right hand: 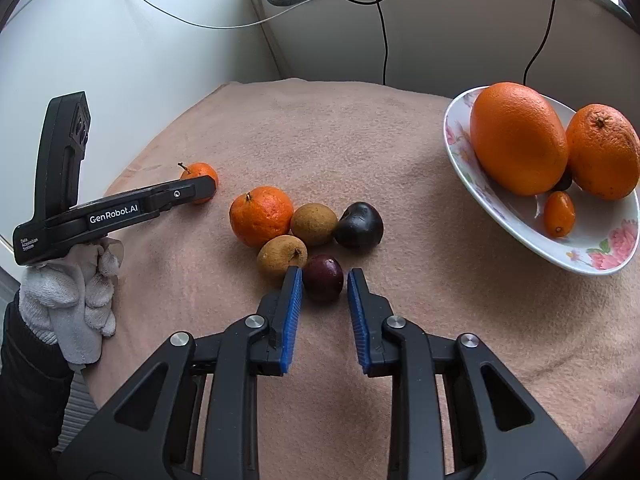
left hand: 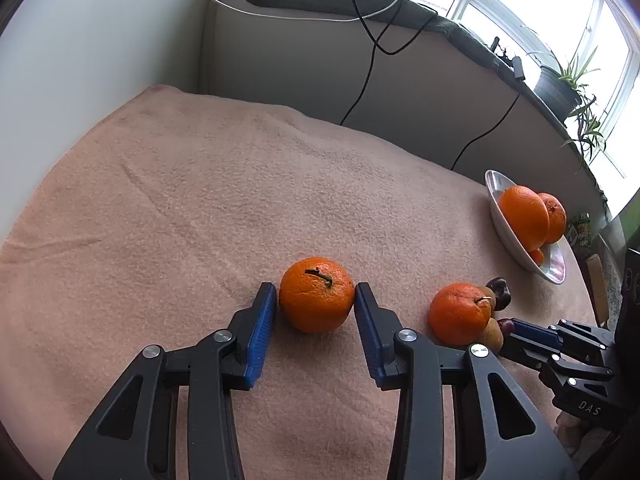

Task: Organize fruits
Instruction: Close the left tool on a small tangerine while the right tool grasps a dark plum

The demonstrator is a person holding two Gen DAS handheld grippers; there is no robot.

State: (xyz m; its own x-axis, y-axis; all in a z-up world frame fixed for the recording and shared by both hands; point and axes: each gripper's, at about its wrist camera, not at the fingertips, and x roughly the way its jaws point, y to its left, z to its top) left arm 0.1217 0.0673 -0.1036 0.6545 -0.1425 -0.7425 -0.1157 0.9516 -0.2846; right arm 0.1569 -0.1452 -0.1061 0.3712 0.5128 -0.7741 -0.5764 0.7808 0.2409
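A stemmed mandarin [left hand: 316, 296] lies on the pink blanket [left hand: 240, 200], and my left gripper [left hand: 315, 292] is shut on it, a blue pad against each side. In the right wrist view this mandarin [right hand: 200, 172] peeks out behind the left gripper [right hand: 208, 188]. My right gripper [right hand: 324, 276] is shut on a small dark red fruit [right hand: 323, 282] at the near end of a fruit cluster. The cluster also holds another mandarin [right hand: 261, 216], two brown fruits [right hand: 314, 224] and a dark purple one [right hand: 358, 226].
A flowered plate [right hand: 460, 148] at the right carries two large oranges [right hand: 518, 138] and a kumquat [right hand: 559, 214]. A white-gloved hand [right hand: 72, 300] holds the left tool. Cables hang down the wall behind; a window sill with plants [left hand: 576, 80] runs at the back right.
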